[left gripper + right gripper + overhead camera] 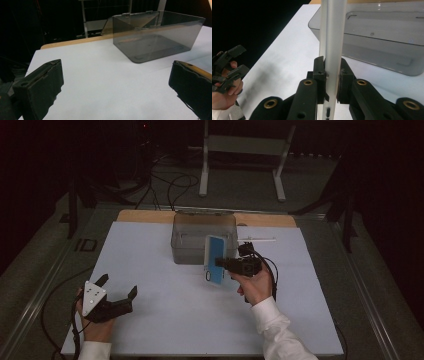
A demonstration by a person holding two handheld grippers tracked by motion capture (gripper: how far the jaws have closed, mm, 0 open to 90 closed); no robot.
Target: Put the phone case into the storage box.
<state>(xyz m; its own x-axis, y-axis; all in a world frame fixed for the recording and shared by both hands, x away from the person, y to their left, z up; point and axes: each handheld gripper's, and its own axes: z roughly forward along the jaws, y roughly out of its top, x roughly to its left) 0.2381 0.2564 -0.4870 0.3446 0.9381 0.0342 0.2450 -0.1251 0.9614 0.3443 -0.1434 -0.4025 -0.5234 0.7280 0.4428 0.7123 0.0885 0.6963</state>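
Note:
A flat blue slab with a white rim (215, 256) stands upright on its narrow end, just in front of a clear grey plastic box (186, 251). My right gripper (220, 262) is shut on the slab from the right side. In the right gripper view the slab (333, 30) shows edge-on, thin and frosted white, pinched between the two black jaws of my right gripper (332, 75), with the box (384, 50) behind it. My left gripper (118, 286) rests low at the near left, open with nothing in it. Its jaws stand wide apart in the left gripper view (116, 72), facing the box (155, 37).
A white sheet (165, 310) covers the table, with a wooden strip (145, 216) along its far edge. A thin white rod (257, 240) lies right of the box. A metal frame (245, 145) and cables sit on the dark floor behind. The other hand's gripper (229, 67) shows far left.

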